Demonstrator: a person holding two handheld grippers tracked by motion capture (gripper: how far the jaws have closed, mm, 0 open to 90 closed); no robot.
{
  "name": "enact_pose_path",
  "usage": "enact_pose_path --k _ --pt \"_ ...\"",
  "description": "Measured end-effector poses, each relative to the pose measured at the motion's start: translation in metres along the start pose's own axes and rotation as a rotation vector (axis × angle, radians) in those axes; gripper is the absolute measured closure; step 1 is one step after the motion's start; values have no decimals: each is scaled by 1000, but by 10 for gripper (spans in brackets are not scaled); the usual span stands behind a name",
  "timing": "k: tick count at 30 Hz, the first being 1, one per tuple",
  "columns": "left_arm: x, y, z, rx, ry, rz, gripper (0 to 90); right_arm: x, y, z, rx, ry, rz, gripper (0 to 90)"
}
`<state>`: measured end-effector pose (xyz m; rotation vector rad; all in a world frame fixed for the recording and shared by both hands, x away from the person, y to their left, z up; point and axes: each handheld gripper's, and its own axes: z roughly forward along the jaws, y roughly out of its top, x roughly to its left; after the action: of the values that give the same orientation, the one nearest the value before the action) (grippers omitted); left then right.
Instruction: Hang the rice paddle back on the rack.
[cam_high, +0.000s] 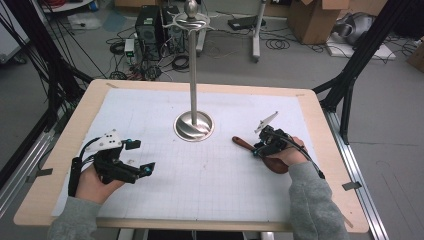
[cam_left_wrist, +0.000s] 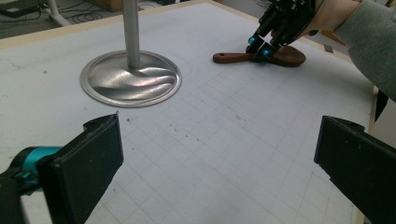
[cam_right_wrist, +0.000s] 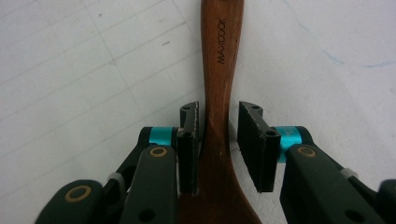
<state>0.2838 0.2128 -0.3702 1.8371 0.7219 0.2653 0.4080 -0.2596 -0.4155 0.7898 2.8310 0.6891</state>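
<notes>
A brown wooden spoon (cam_high: 244, 143) lies on the white grid mat right of the middle, its handle pointing toward the metal stand. My right gripper (cam_high: 258, 149) points down over the spoon's neck, its jaws on either side of the handle (cam_right_wrist: 219, 70). The left pad sits against the wood and a narrow gap shows at the right pad, so I count it open. From the left gripper view the spoon (cam_left_wrist: 233, 57) and the right gripper (cam_left_wrist: 259, 46) appear at the far right. My left gripper (cam_high: 141, 157) rests at the front left, wide open (cam_left_wrist: 219, 126), with only bare mat between its jaws.
A tall metal stand with a round base (cam_high: 193, 126) (cam_left_wrist: 130, 79) rises from the middle of the mat, with a hooked arm at its top. The wooden table edge (cam_high: 330, 140) runs close to the right of the spoon. Cables and boxes lie on the floor beyond.
</notes>
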Motion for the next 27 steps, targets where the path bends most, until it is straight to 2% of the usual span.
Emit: enact_pose_path --k 10,13,20,27 --pt "0 0 0 4 1 1 18 -2 1 0 7 10 8 703" --pt "0 0 0 5 2 0 18 -1 1 0 13 14 10 745" --pt "0 0 -1 0 1 0 17 -1 2 -1 17 -1 22 766" --pt "2 0 -1 4 3 1 17 1 3 -2 17 -19 10 769"
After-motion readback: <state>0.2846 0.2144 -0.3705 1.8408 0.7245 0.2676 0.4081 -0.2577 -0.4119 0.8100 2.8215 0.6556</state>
